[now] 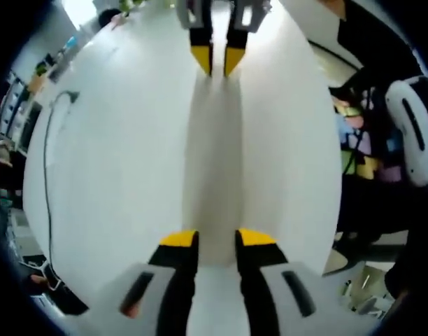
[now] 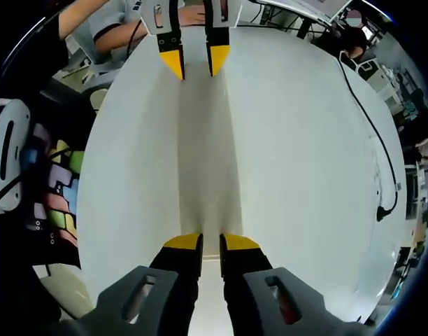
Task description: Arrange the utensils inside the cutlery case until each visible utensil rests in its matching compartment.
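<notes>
Two grippers, left (image 1: 217, 239) & right (image 2: 211, 242), face across white table (image 1: 130, 175); fingers slightly spread, nothing between.

A: Working surface?
B: White table (image 1: 130, 175), bare between the two tools.
A: Left gripper (image 1: 217, 241)?
B: Yellow-tipped black jaws, parted by a narrow gap, nothing between them, low over the table.
A: Right gripper (image 2: 211, 245)?
B: Same build, jaws likewise slightly apart and holding nothing. It faces the left one tip to tip, well apart across the table.
</notes>
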Tool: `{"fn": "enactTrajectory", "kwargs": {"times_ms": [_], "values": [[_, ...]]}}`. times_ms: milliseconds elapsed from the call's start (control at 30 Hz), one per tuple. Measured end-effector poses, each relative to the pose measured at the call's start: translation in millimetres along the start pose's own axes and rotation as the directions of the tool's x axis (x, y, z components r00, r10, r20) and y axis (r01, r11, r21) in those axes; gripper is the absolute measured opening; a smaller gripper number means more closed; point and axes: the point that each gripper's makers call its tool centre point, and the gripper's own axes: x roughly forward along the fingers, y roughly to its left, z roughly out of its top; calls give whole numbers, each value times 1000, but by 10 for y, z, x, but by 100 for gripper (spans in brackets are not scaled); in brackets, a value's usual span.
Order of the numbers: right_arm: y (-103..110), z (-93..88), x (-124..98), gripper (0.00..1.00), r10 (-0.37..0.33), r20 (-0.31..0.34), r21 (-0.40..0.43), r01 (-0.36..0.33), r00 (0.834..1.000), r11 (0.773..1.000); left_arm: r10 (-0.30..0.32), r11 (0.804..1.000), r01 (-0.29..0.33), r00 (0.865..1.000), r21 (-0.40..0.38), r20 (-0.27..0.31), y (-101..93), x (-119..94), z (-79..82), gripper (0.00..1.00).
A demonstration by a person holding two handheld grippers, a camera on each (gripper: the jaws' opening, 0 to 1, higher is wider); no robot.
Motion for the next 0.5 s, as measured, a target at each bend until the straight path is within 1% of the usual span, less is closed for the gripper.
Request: {"fn": "enactTrajectory", "kwargs": {"times_ms": [167, 267, 400, 500], "values": [[-5, 0, -1, 9, 4, -10, -1, -4, 1000, 1000, -5, 1000, 5, 1000, 2, -22, 4, 11, 2, 22], [-6, -1, -2, 9, 4, -16, -7, -4, 1000, 1000, -17, 1000, 17, 999, -8, -49, 11, 15, 9, 22], [-14, -1, -4, 9, 5, -20, -10, -5, 1000, 1000, -21, 1000, 21, 996, 6, -86, 4, 24, 8, 22], [-13, -1, -3, 9, 8, -22, -11, -8, 1000, 1000, -27, 1000, 28, 996, 4, -86, 13, 17, -3, 22]]}}
